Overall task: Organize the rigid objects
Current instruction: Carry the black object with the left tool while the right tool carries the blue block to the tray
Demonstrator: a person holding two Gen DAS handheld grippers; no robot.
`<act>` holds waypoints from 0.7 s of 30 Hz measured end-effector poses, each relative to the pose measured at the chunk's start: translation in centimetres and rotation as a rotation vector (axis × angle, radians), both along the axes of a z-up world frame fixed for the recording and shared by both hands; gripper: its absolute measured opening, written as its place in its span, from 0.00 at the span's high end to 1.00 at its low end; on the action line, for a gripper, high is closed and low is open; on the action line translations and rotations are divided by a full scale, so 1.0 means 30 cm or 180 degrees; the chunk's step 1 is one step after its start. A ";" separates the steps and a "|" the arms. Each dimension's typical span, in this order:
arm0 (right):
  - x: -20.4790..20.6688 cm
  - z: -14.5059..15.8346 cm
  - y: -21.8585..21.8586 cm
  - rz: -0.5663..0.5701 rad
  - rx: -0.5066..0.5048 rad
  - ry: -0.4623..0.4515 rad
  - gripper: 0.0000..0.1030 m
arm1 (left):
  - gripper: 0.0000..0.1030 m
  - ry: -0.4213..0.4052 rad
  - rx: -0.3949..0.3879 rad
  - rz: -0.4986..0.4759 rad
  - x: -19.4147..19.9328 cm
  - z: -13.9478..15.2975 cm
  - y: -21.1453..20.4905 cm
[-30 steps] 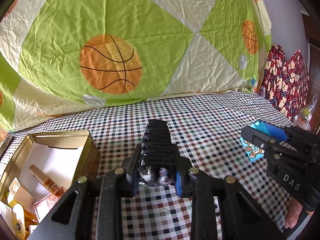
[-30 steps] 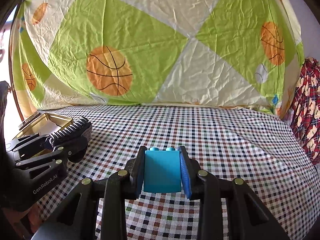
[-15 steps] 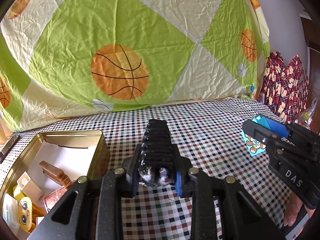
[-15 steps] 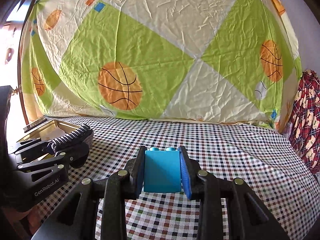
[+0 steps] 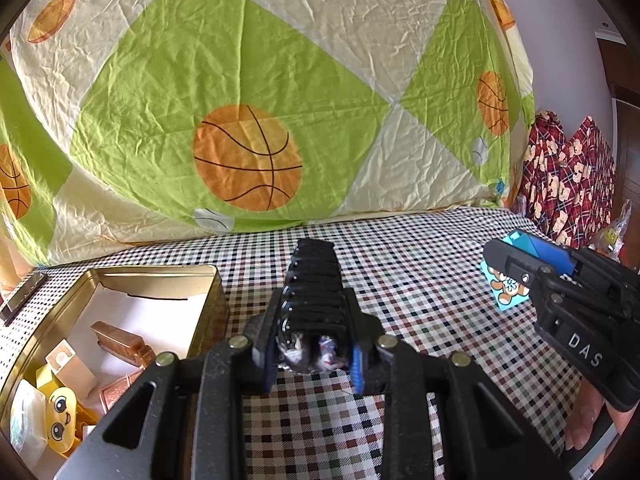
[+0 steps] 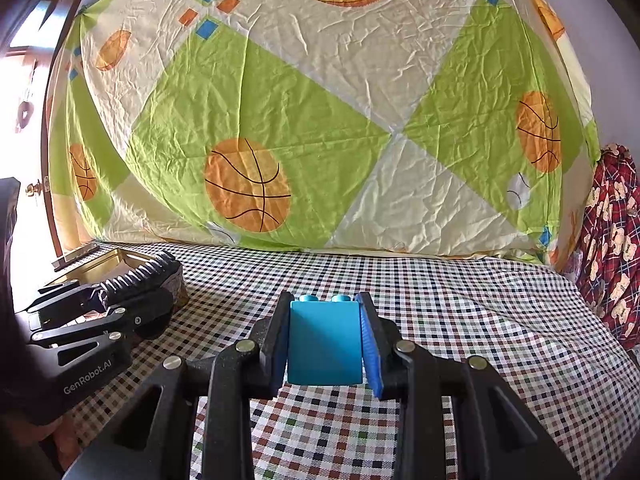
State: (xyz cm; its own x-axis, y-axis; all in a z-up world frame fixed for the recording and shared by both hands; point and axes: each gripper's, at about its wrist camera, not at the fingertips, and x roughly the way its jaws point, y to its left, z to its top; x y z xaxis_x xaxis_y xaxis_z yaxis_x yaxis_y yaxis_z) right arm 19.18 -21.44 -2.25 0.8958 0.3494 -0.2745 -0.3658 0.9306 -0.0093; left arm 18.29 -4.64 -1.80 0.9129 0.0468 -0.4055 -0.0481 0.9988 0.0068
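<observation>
My left gripper (image 5: pixel 314 320) is shut on a black ribbed hair clip (image 5: pixel 312 280), held above the checked cloth just right of the gold tin (image 5: pixel 208 304). It also shows in the right wrist view (image 6: pixel 156 280), with the clip (image 6: pixel 140 272) sticking out over the tin (image 6: pixel 92 260). My right gripper (image 6: pixel 325 320) is shut on a blue toy brick (image 6: pixel 324 344), studs pointing away. In the left wrist view the right gripper (image 5: pixel 516 260) holds the brick (image 5: pixel 540 252) at the right, above the cloth.
The open gold tin holds a yellow face toy (image 5: pixel 60 412), a copper bottle (image 5: pixel 120 344) and small boxes. A basketball-print quilt (image 5: pixel 248 120) rises behind the checked cloth (image 5: pixel 420 320). A red patterned fabric (image 5: pixel 568 184) lies at the right.
Both grippers have risen and tilted up, showing more of the quilt. The left gripper sits closer to the tin. Both grips are unchanged.
</observation>
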 end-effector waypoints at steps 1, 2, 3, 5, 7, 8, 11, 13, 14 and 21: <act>-0.005 0.000 0.000 0.0001 0.0004 -0.0014 0.67 | 0.75 -0.0009 0.0004 -0.0001 -0.004 0.001 0.000; -0.009 0.001 -0.001 0.0002 0.0010 -0.0026 0.67 | 0.75 -0.0017 0.0005 -0.0004 -0.009 0.001 0.000; -0.012 0.002 -0.002 0.0003 0.0017 -0.0034 0.67 | 0.75 -0.0024 0.0008 -0.0005 -0.012 0.002 -0.001; -0.022 0.002 -0.004 0.0003 0.0033 -0.0060 0.67 | 0.75 -0.0040 0.0011 -0.0006 -0.021 0.003 0.000; -0.033 0.003 -0.005 0.0007 0.0038 -0.0087 0.67 | 0.75 -0.0053 0.0017 -0.0004 -0.028 0.005 -0.003; -0.038 0.003 -0.004 0.0008 0.0039 -0.0099 0.67 | 0.75 -0.0059 0.0019 -0.0007 -0.032 0.005 -0.003; -0.047 0.005 -0.005 0.0011 0.0049 -0.0116 0.67 | 0.75 -0.0077 0.0025 -0.0010 -0.041 0.007 -0.006; -0.051 0.007 -0.006 0.0011 0.0059 -0.0126 0.67 | 0.75 -0.0094 0.0029 -0.0008 -0.049 0.008 -0.008; -0.054 0.007 -0.005 0.0015 0.0062 -0.0126 0.67 | 0.75 -0.0102 0.0030 -0.0008 -0.053 0.009 -0.008; -0.069 0.009 -0.003 0.0045 0.0070 -0.0132 0.67 | 0.75 -0.0123 0.0055 -0.0040 -0.079 0.012 -0.016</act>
